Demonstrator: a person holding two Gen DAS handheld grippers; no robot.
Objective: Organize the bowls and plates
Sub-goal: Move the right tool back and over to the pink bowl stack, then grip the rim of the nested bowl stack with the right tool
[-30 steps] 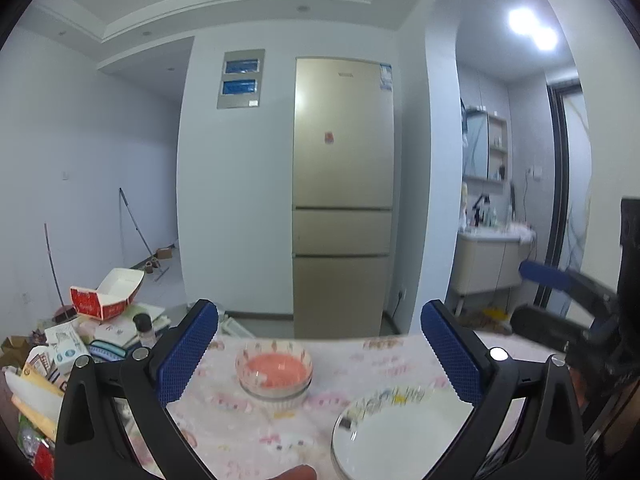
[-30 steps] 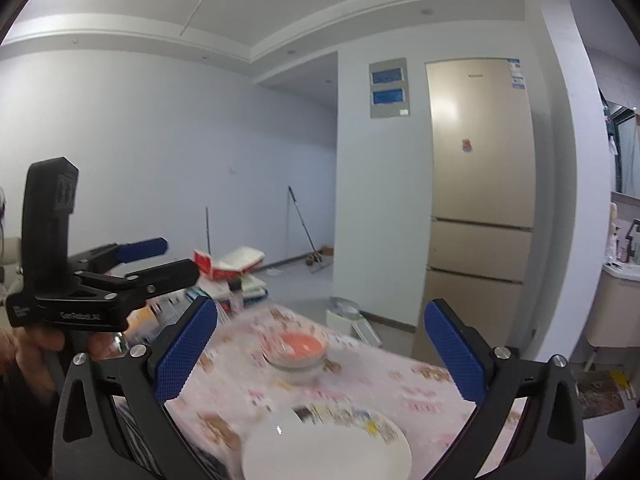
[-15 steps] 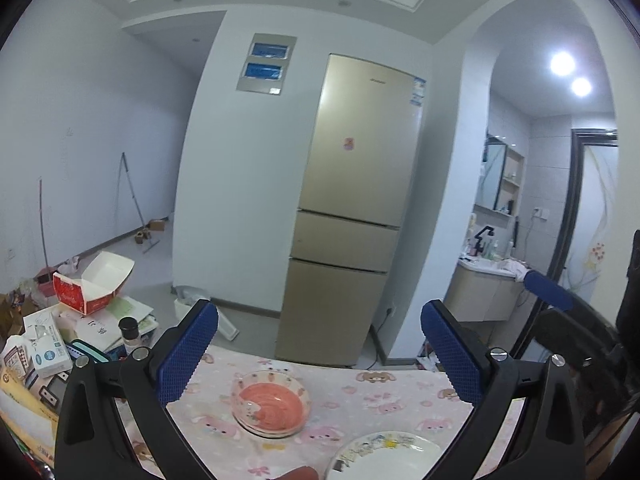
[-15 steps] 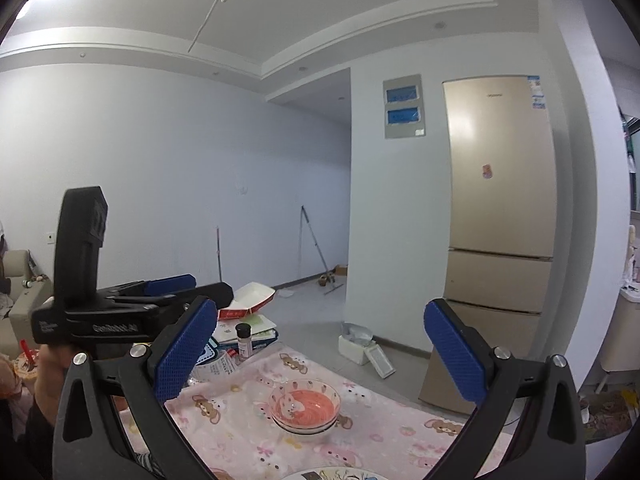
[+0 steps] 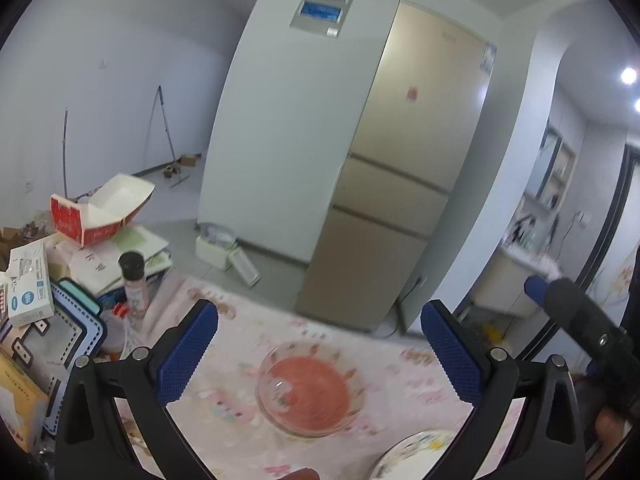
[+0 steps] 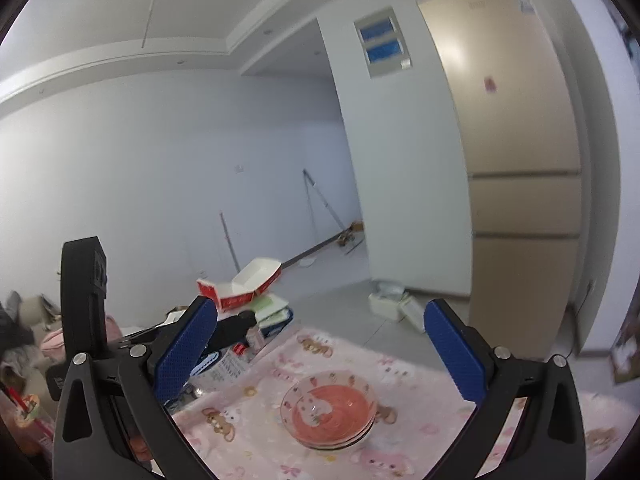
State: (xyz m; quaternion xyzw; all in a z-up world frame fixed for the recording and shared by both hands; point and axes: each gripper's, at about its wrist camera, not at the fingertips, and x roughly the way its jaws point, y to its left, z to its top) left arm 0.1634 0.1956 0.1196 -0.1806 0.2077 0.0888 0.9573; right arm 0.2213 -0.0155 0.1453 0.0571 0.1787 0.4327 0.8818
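Both cameras have dipped back down since half a second ago, so the bowls [image 6: 329, 414] fill more of the view. It's a small stack, clear glass with a pink-orange inside and tiny printed figures, sitting on the pink bear tablecloth [image 6: 320, 352]. A white plate's [image 5: 416, 456] rim is just beside it. Left gripper [image 5: 320, 356] and right gripper [image 6: 322, 356] both spread wide, empty.

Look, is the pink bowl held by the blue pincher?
No, the pink bowl sits on the tablecloth, between the open right gripper fingers, untouched.
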